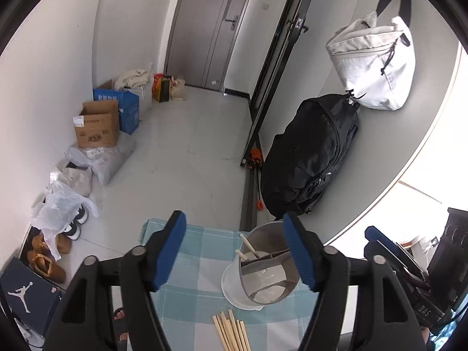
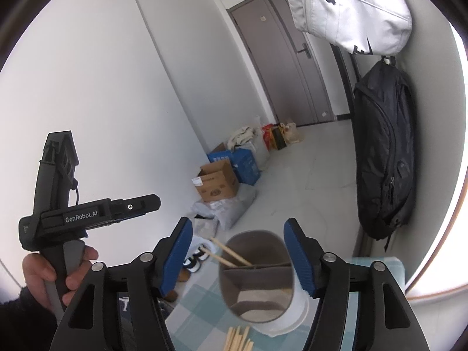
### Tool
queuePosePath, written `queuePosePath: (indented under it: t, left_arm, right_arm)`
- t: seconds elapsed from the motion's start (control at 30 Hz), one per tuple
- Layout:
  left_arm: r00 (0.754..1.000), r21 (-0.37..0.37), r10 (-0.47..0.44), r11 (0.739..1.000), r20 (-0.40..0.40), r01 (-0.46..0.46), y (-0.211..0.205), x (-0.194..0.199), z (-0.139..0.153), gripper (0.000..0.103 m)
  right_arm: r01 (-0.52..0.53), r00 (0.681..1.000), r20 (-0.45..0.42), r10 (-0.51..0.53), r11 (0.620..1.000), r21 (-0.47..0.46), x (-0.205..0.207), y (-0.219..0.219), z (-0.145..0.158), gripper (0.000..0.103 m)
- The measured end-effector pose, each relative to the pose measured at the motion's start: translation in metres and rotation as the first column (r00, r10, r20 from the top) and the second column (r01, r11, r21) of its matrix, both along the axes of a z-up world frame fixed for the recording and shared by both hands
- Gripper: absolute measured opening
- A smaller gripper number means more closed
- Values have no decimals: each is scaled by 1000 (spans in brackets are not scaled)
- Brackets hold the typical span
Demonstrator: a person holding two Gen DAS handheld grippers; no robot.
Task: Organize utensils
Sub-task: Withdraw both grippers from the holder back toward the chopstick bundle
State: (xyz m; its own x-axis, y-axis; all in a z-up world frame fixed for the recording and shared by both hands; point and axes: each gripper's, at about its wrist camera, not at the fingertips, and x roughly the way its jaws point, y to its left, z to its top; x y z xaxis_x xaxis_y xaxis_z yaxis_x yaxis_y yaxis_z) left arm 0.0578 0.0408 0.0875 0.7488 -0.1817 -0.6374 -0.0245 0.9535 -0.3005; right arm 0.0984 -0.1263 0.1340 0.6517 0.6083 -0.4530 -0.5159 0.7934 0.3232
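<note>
My left gripper (image 1: 235, 251) and right gripper (image 2: 238, 256) are both released, holding nothing. The metal holder (image 1: 264, 266) stands upright on the checked tablecloth (image 1: 190, 263), two chopsticks (image 1: 248, 247) inside; loose chopsticks (image 1: 231, 333) lie nearer.

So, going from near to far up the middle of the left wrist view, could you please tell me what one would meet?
Loose chopsticks on the checked cloth → metal utensil holder with two chopsticks standing in it → black backpack against the wall → white bag hanging above it.
</note>
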Motion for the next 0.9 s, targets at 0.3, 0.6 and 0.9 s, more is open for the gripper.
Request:
queuePosePath:
  t: [0.3, 0.6, 0.9]
  left_arm:
    - [999, 39, 11, 999, 45, -13, -7, -29, -4, 67]
    - [996, 77, 58, 995, 72, -63, -7, -56, -29, 79]
    - [996, 103, 81, 991, 43, -85, -3, -67, -70, 83]
  right_arm:
    - [-3, 1000, 29, 4, 1000, -15, -33, 2, -3, 84]
    - [0, 1000, 7, 1, 999, -51, -59, 2, -30, 93]
    - [-9, 997, -74, 0, 992, -123, -71, 8, -75, 93]
